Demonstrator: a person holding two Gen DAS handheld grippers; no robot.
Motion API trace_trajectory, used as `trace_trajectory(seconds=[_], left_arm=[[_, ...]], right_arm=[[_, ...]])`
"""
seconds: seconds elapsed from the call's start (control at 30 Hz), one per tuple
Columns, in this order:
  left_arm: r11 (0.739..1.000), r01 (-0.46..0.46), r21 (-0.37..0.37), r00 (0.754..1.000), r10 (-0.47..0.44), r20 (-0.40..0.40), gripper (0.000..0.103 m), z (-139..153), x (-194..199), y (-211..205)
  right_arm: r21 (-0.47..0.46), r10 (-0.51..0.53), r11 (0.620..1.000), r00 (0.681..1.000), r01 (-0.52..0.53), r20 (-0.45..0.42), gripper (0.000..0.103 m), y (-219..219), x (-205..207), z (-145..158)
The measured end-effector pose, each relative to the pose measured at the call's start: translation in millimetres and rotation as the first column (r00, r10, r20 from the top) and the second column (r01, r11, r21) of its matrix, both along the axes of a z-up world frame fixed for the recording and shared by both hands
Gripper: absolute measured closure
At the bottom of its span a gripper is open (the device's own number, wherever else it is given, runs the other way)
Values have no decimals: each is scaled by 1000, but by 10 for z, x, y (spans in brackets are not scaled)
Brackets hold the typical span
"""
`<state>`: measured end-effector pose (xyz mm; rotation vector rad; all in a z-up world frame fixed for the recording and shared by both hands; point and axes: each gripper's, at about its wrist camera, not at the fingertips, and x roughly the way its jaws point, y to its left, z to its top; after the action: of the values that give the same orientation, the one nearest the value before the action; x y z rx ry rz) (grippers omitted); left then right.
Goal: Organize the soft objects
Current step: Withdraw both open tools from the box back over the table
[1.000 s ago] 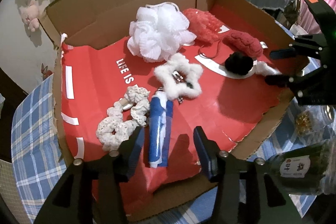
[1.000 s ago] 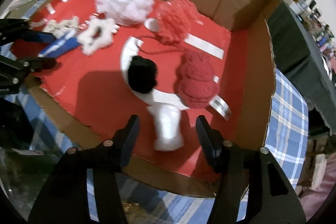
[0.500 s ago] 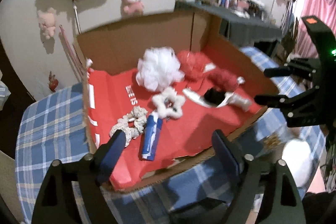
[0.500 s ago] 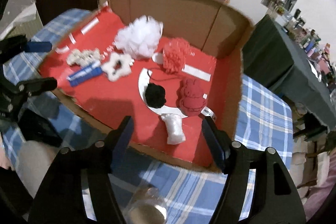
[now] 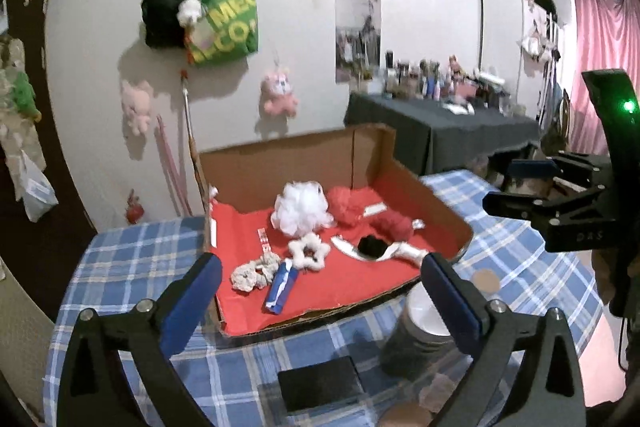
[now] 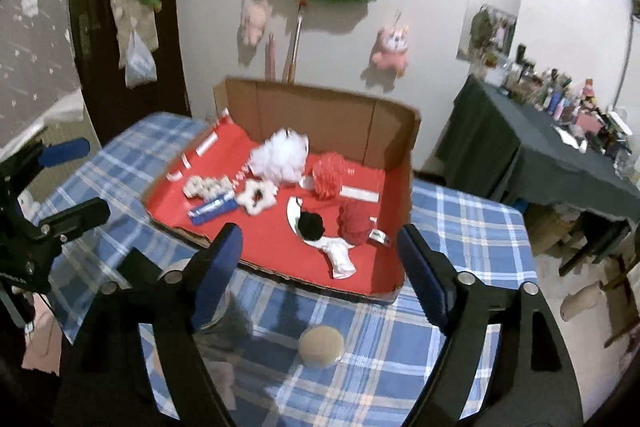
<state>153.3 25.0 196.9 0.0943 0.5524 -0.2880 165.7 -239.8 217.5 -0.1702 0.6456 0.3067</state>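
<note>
Now the left gripper (image 5: 320, 291) is wide open w/ nothing in it, up over the near edge of the table (image 5: 120, 247). The right gripper (image 6: 320, 259) is spread open and empty too. Both sat low over the box (image 5: 320, 147) a sec ago; they have pulled back and up, so the whole room shows.

Some stuff is hard to see: a dark jar (image 5: 416, 335) is partly hid behind the left finger, and a flat black thing (image 5: 320, 383) near the front edge is blurry.

In the box, left to right: cream scrunchie (image 5: 256, 271), blue pack (image 5: 282, 285), white star scrunchie (image 5: 308, 251), white puff (image 5: 302, 209), red puff (image 5: 348, 205), black pom (image 5: 372, 247), red knit thing (image 5: 394, 227), white sock (image 5: 412, 253) by the right front corner. None of them moved.
</note>
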Motion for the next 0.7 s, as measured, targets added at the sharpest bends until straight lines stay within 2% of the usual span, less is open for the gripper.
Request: trace_trajectory(seconds=[0.23,0.33,0.53,0.7], left_arm=[[999,-10,-31,993,14,118,0,189,-518,-104],[999,-31,-43,986,38,162,0,208,-735,-149],[993,-66,-96,974,84,208,0,149,-1084,-191],[989,-92,-113,966,116,231,0,29,-1337,-230]], right_arm=[[32,-16,999,987,11,160,12,-18,-684,198],[48,-34,999,977,24,209,11,-43,-929,204],[74,-73,996,962,55,264,10,-103,-1350,84],[100,-114,991,956,90,272,7,-151,-1536,-92]])
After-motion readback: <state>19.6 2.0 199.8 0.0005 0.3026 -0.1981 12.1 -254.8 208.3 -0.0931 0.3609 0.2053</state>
